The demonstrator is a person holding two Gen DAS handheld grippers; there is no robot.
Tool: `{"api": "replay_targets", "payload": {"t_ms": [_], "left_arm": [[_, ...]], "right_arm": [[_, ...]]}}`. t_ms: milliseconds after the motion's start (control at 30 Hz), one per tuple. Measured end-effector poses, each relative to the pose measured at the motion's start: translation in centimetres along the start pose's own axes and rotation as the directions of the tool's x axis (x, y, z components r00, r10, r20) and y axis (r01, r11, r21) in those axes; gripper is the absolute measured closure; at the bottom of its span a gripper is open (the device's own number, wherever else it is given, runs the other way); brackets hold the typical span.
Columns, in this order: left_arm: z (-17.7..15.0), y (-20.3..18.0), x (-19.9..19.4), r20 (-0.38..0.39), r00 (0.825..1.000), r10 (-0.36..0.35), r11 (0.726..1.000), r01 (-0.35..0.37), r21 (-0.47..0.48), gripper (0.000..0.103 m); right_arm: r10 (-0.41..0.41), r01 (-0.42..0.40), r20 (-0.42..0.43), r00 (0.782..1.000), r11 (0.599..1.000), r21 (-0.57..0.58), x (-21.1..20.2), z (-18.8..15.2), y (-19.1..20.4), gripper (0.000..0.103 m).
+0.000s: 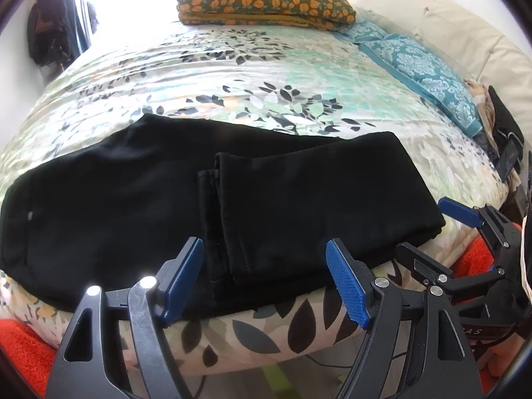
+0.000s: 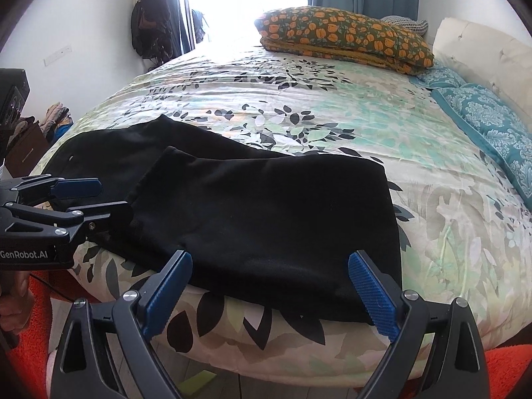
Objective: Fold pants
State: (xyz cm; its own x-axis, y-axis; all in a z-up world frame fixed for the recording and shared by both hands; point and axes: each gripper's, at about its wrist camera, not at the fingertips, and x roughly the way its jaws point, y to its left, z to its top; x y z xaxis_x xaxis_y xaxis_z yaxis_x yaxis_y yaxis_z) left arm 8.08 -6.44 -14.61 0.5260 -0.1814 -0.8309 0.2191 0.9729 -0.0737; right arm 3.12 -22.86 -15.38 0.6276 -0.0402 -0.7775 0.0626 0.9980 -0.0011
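Black pants (image 1: pixel 139 199) lie across the near edge of the bed, with the leg ends folded back over the middle, hems (image 1: pixel 219 206) showing. They also show in the right wrist view (image 2: pixel 266 212). My left gripper (image 1: pixel 266 282) is open and empty, just in front of the pants' near edge. It also appears in the right wrist view (image 2: pixel 86 199) at the left, open. My right gripper (image 2: pixel 269 296) is open and empty in front of the folded right part. It shows in the left wrist view (image 1: pixel 432 229) at the right.
The bed has a floral cover (image 2: pixel 299 106), a folded orange-flowered blanket (image 2: pixel 345 33) at the far end, teal pillows (image 2: pixel 492 123) and a cream headboard (image 2: pixel 482 43) on the right. An orange rug (image 2: pixel 30 342) lies below. Clothes hang on the far wall (image 2: pixel 149 16).
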Motion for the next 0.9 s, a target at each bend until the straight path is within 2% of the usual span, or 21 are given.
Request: {"api": "replay_targets", "payload": {"t_ms": [233, 433, 533, 600, 667, 733, 833, 900], "left_arm": [[1.0, 4.0, -0.6, 0.014, 1.0, 0.027, 0.994, -0.025, -0.111, 0.025], [3.1, 11.1, -2.5, 0.065, 0.991, 0.117, 0.963, -0.097, -0.251, 0.025], [4.6, 17.7, -4.9, 0.092, 0.978, 0.187, 0.923, -0.143, -0.358, 0.025], [5.1, 23.2, -5.9, 0.078, 0.983, 0.165, 0.886, -0.114, -0.449, 0.025], [4.4, 28.6, -6.4, 0.061, 0.99, 0.126, 0.834, -0.072, -0.548, 0.025], [3.3, 33.1, -6.1, 0.033, 0.996, 0.084, 0.793, -0.047, -0.608, 0.025], [1.5, 36.8, -4.1, -0.046, 0.999, 0.004, 0.774, -0.032, -0.633, 0.025], [0.3, 38.2, -2.9, -0.091, 0.996, 0.008, 0.774, -0.064, -0.63, 0.025]], "right_arm": [[0.007, -0.007, -0.014, 1.0, 1.0, 0.0, 0.5, 0.0, 0.2, 0.008], [0.016, -0.016, -0.024, 1.0, 1.0, -0.018, 0.9, 0.1, 0.9, 0.008], [0.023, -0.023, -0.016, 1.0, 1.0, -0.01, 0.7, 0.2, 0.8, 0.008], [0.026, -0.026, -0.013, 1.0, 1.0, 0.005, 0.7, 0.2, 0.6, 0.008], [0.032, -0.031, -0.016, 0.999, 0.999, 0.028, 0.9, 0.3, 0.2, 0.008], [0.036, -0.035, -0.027, 0.999, 0.998, 0.047, 1.2, 0.3, 0.0, 0.008], [0.038, -0.036, -0.037, 0.999, 0.998, 0.057, 1.6, 0.4, 0.0, 0.008], [0.036, -0.034, -0.037, 0.999, 0.998, 0.049, 1.6, 0.6, 0.2, 0.008]]}}
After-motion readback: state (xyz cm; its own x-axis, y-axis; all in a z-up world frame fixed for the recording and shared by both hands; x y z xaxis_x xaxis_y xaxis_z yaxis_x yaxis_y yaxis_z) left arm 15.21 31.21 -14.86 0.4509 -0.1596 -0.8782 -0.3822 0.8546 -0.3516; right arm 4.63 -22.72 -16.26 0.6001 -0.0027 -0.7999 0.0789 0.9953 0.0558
